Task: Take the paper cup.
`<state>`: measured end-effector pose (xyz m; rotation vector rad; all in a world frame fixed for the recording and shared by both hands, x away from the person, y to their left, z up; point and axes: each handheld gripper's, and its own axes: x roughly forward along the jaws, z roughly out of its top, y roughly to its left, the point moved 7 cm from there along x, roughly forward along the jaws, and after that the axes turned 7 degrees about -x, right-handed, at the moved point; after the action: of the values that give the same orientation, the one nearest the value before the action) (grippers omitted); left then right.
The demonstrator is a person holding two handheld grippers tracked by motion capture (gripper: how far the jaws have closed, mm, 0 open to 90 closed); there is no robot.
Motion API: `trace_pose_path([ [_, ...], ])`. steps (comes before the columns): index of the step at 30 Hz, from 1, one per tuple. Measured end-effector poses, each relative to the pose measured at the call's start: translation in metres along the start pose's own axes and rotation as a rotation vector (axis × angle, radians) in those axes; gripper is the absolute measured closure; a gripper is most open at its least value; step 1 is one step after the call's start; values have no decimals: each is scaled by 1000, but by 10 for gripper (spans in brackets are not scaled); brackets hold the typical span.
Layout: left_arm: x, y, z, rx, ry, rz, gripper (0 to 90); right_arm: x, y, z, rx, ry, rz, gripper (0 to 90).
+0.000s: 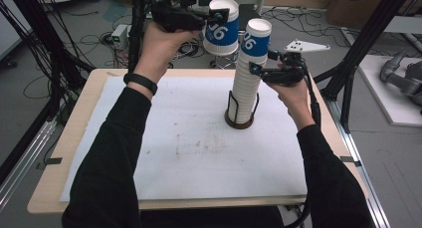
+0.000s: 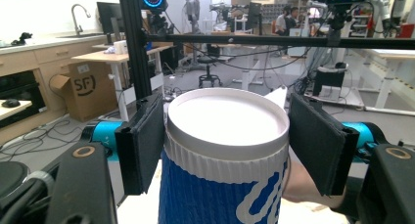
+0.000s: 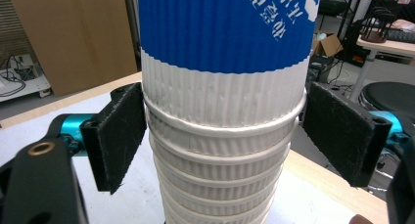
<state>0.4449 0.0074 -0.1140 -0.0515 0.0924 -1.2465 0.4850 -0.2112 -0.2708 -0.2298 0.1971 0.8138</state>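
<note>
A blue-and-white ribbed paper cup (image 1: 222, 31) (image 2: 220, 185) hangs upside down in the air at the back of the table, left of the stack's top. My left gripper (image 1: 220, 12) (image 2: 225, 136) is shut on it near its base. A tall stack of upside-down paper cups (image 1: 245, 86) (image 3: 220, 150) stands in a dark wire holder (image 1: 239, 119) on the white mat. My right gripper (image 1: 260, 63) (image 3: 225, 121) is shut on the stack, with a pad at either side of the rim just under the blue-banded top cup (image 1: 256, 36).
The white mat (image 1: 189, 153) covers most of the wooden table (image 1: 47, 193). Black frame posts stand at the back left (image 1: 136, 34) and back right (image 1: 356, 54). Cables and boxes lie on the floor behind the table.
</note>
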Motion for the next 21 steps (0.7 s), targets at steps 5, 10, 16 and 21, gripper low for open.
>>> trace_pose_path([
  [5, -10, -6, -12, 4, 19, -1, 315, 0, 0, 0, -1, 3, -3, 172],
  [10, -20, -11, -23, 5, 22, 2, 315, 0, 0, 0, -3, 3, -5, 172],
  [16, -33, -14, -41, -4, 26, 2, 315, 0, 0, 0, -3, 5, -7, 173],
  [21, -41, -15, -58, -6, 36, 7, 315, 0, 1, 0, -1, 6, -7, 173],
])
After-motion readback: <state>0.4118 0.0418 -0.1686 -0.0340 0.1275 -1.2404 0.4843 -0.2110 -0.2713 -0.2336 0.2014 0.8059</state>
